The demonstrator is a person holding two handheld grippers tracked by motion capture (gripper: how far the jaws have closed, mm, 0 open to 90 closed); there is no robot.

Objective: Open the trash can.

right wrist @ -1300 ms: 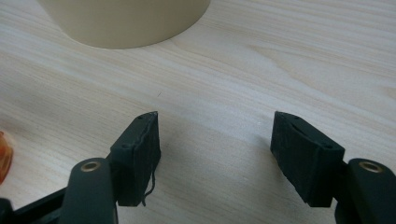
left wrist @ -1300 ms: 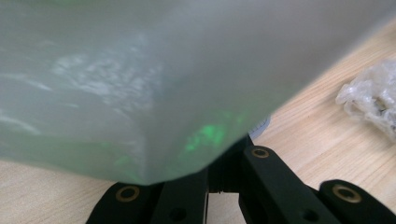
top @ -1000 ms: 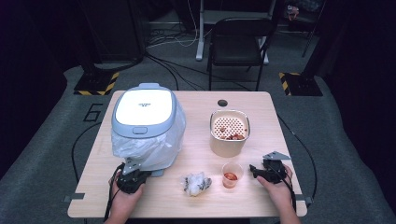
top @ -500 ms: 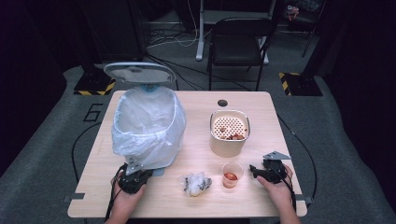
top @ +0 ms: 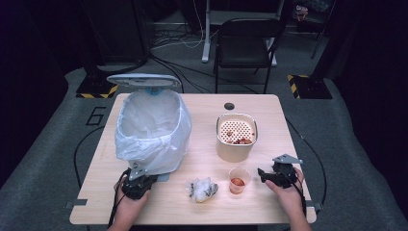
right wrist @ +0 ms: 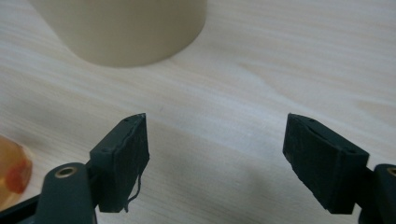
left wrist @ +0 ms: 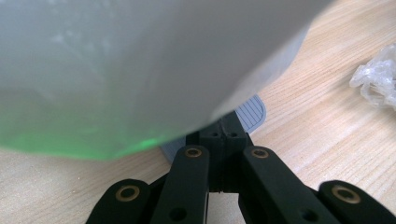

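A pedal bin (top: 151,130) lined with a white bag stands at the table's left, its lid (top: 143,80) raised. My left gripper (top: 137,175) is shut, its closed tips (left wrist: 223,135) resting on the bin's grey ribbed pedal (left wrist: 250,112) under the bag. At the right, my right gripper (top: 262,174) lies low over the wood, pointing left toward a small clear cup (top: 238,180) with red-orange bits. Its jaws (right wrist: 217,154) have just been opening and stand open with only bare table between them. The cup (right wrist: 11,172) shows at the left edge of the right gripper view.
A beige round container (top: 235,137) with a perforated insert and some food scraps stands behind the cup, its wall (right wrist: 121,28) close ahead of the right gripper. A crumpled clear wrapper (top: 202,188) lies at the front middle (left wrist: 376,81). A chair stands beyond the table.
The bin's lid has swung up from closed to fully raised, showing the bag's open mouth. Both hands have stayed nearly where they were.
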